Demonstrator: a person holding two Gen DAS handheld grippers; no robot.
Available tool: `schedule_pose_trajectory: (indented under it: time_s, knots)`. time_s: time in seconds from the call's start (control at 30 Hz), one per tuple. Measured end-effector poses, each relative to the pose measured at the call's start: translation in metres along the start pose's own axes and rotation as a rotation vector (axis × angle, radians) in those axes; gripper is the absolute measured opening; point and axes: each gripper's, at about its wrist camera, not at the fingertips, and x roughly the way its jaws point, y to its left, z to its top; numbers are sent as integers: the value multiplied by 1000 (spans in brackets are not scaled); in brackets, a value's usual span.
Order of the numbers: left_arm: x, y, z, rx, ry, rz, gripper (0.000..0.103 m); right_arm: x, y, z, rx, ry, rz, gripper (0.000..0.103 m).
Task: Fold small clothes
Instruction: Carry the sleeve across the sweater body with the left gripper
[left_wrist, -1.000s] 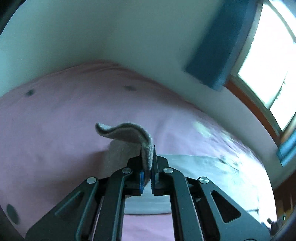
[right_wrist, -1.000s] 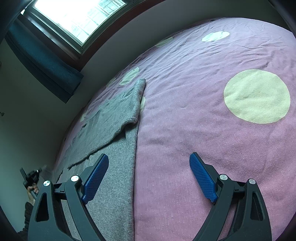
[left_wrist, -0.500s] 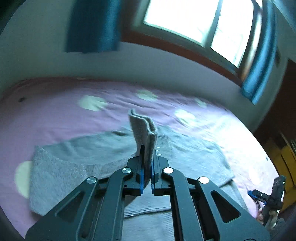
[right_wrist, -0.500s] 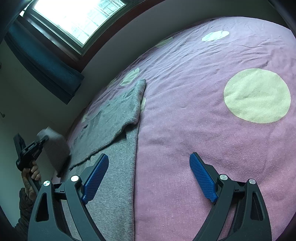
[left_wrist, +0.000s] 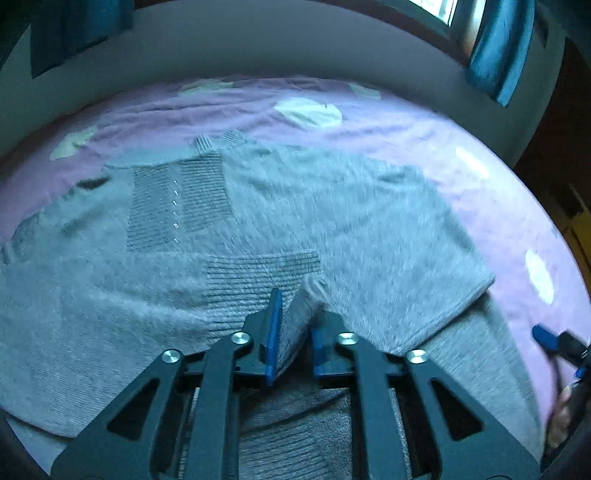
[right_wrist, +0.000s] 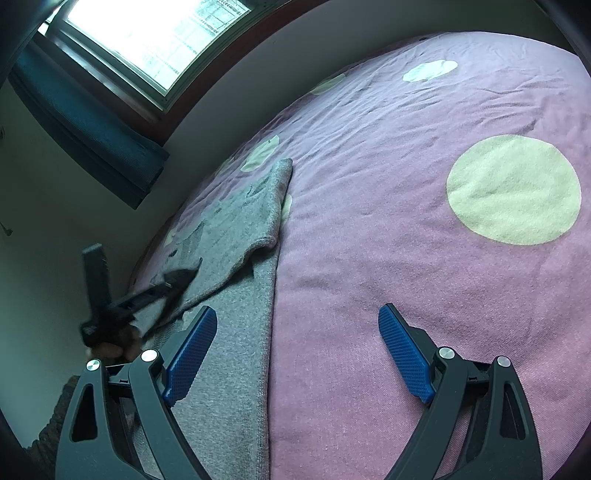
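Left wrist view shows the grey knitted sweater (left_wrist: 332, 221) spread across the middle of the frame on the pink bedspread with pale round spots (left_wrist: 424, 122). The left gripper (left_wrist: 293, 332) sits at bottom centre, its jaws a narrow gap apart, with a fold of the sweater's ribbed edge standing between the blue pads (left_wrist: 274, 328); whether the cloth is pinched or just slipping free cannot be told, since the fabric touches one pad and seems clear of the other.

The sweater looks soft, limp and light, with a fuzzy nap that should grip well against the textured pads. It will sag and drape wherever it is not supported, so it is best taken at a hem, cuff or doubled edge, where the knit is thicker.

In the left wrist view its long axis runs roughly from lower left to upper right of the frame, with the ribbed collar (left_wrist: 218, 142) towards the upper left. A flap is already folded over the body.

Right wrist view places the sweater (right_wrist: 236, 258) along the left side, its straight edge running from bottom centre up towards the window. The right gripper (right_wrist: 295, 358) hangs at the bottom with jaws wide apart and nothing between them, over sweater edge and bedspread.
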Motion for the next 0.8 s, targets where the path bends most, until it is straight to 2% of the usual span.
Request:
schedule_pose_trajectory:
  time_s: [0.03, 0.1, 0.27, 0.4, 0.5, 0.53, 0.63, 0.7, 0.77, 0.8]
  knots:
    - [-4, -3, -2, 10, -9, -1, 22, 0, 0, 0, -1, -2, 1, 88]
    - [-19, -4, -4, 14, -25, -15, 36, 0, 1, 0, -1, -3, 3, 88]
    - [-82, 30, -26, -24, -113, -36, 47, 0, 3, 2, -16, 11, -4, 88]
    - [-126, 91, -60, -103, -126, 17, 48, -9, 21, 10, -46, 38, -37, 88]
    - [-147, 136, -85, -165, -129, 86, 48, -16, 51, 20, -39, 43, 76, 88]
    - [-149, 155, -94, -185, -126, 133, 48, -11, 67, 24, -39, 65, 130, 88]
    - [-153, 193, -113, -251, -100, 216, 48, 17, 106, 28, -62, 130, 199, 86]
    - [-151, 215, -124, -320, -85, 231, 48, 43, 127, 30, -93, 173, 196, 78]
    - [-149, 225, -129, -351, -80, 240, 48, 86, 146, 31, -102, 240, 168, 65]
    - [-149, 229, -131, -368, -80, 239, 48, 99, 149, 32, -97, 262, 157, 62]
